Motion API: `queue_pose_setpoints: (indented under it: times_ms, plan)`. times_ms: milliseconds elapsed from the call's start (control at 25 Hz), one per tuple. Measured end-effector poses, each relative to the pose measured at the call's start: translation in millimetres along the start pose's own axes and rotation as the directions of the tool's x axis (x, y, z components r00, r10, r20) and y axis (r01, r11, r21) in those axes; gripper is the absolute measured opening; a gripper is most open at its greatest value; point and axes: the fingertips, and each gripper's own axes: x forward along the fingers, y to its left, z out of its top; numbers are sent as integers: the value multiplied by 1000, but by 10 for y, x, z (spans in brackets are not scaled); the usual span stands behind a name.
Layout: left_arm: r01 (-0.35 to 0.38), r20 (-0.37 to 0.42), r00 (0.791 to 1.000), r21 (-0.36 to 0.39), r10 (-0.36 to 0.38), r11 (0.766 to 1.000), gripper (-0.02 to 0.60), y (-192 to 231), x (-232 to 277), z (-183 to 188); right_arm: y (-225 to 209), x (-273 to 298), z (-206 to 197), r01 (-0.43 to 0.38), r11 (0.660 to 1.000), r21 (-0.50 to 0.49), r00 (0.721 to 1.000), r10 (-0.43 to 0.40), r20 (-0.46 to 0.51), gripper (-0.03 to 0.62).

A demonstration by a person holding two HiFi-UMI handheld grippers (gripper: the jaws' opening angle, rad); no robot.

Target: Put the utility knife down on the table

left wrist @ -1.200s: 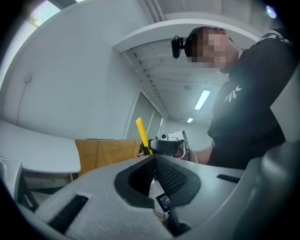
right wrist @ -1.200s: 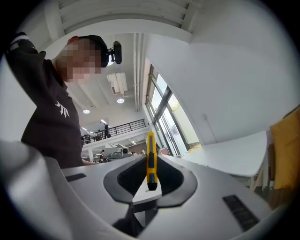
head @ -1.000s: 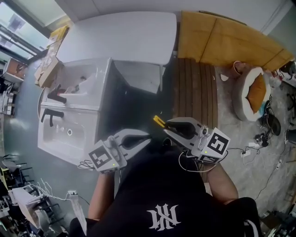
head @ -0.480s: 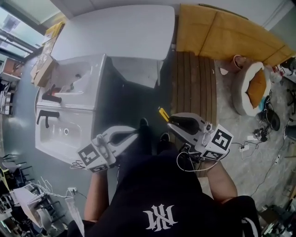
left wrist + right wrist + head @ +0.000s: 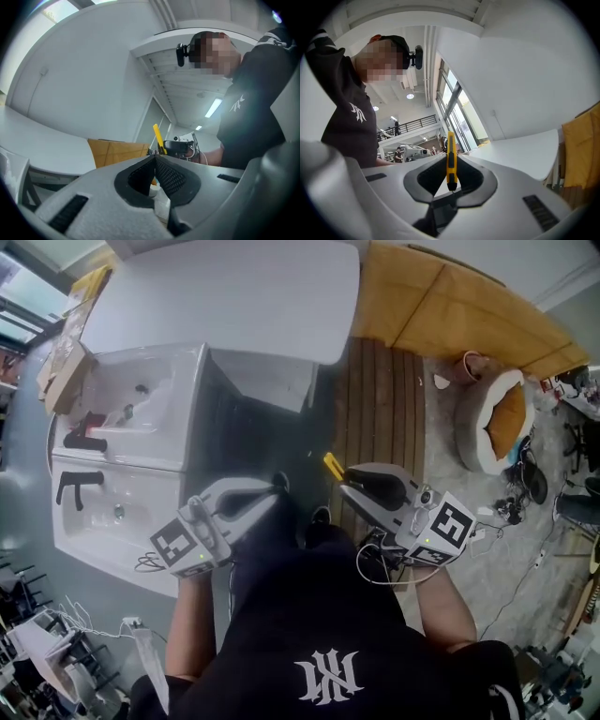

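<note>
The yellow utility knife stands clamped between the jaws of my right gripper, its end sticking out past the tips. In the head view the knife pokes out ahead of the right gripper, held over the floor in front of my body. It also shows in the left gripper view as a yellow utility knife beyond the jaws. My left gripper is shut with nothing between its pads, held beside the right one. The white table lies farther ahead.
A white washbasin unit with black taps sits on the floor at the left. A wooden slatted panel and yellow boards lie at the right, with a round pet bed and cables beyond. A white box stands under the table edge.
Both grippers have stayed close in front of my body with the knife still held. The view has shifted slightly, and the left gripper has drifted a little down and left.
</note>
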Motion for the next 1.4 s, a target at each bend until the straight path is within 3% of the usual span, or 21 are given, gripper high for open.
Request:
queue_pose_setpoints:
  times_ms: [200,320,520,760,960,1040,1240,1400]
  plan:
    - [3,-56,998,-39,-5,999,6,652,-177,-13,-335,533,171,39,999,-2,999,-39,-20,55]
    - [44,-37,998,-47,-46,998,6,981,-168,125,-563,811,301,67,997,-23,997,-68,-34,55]
    - [101,-42,994,-17,-102,995,5,1352,-220,343,-780,1147,478,117,992,-41,992,-119,-38,55]
    - [145,-41,988,-38,-147,989,6,1621,-262,407,-950,1246,632,170,984,-61,984,-172,-40,55]
    - [189,72,980,-72,-184,979,5,1767,-44,532,-1209,1224,742,161,985,-56,985,-164,-45,55]
    - [174,65,984,-90,-168,981,6,1827,51,498,-1349,1219,772,138,989,-56,989,-141,-47,55]
    - [81,-44,995,-94,-86,992,5,2087,299,444,-1783,1203,899,85,995,-48,996,-87,-26,55]
    - [49,-42,998,-73,-52,996,5,2355,633,593,-2227,1123,1018,64,995,-80,998,-66,-22,55]
